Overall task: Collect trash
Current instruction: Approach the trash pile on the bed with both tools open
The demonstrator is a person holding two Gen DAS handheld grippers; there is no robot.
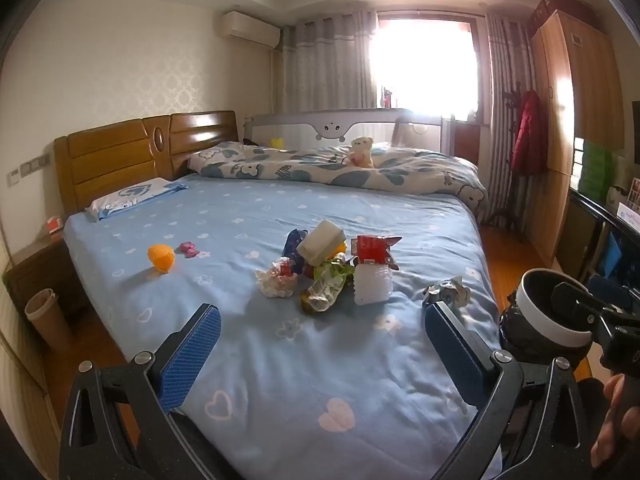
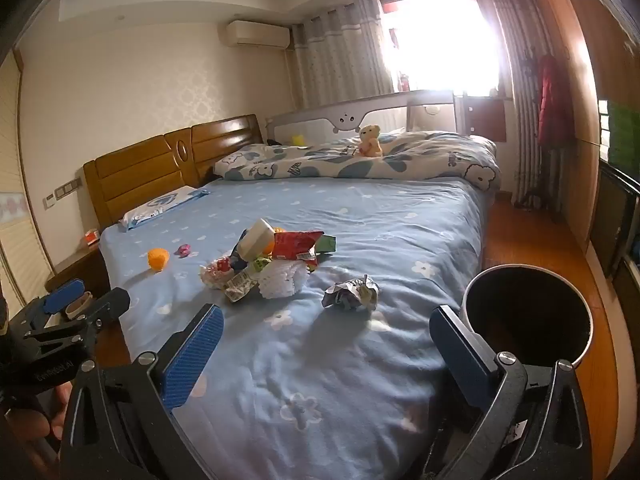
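Observation:
A heap of trash (image 1: 332, 268) (image 2: 268, 264) lies mid-bed: wrappers, a red packet, white foam netting, a pale carton. A crumpled silver wrapper (image 1: 448, 292) (image 2: 352, 294) lies apart, nearer the right edge. An orange ball (image 1: 161, 257) (image 2: 158, 258) and a small pink wrapper (image 1: 189, 249) (image 2: 184, 250) sit to the left. A white-rimmed black trash bin (image 1: 548, 320) (image 2: 528, 312) stands beside the bed on the right. My left gripper (image 1: 320, 344) and right gripper (image 2: 326, 348) hover open over the near sheet, nothing between the blue pads.
The blue bed sheet (image 1: 280, 360) fills the foreground, with a rolled quilt (image 1: 340, 168) and a teddy bear (image 1: 361, 152) at the far side. A wooden headboard (image 1: 120, 152), a nightstand (image 1: 36, 272) and a cardboard tube (image 1: 48, 316) lie left. A wardrobe (image 1: 576, 120) stands right.

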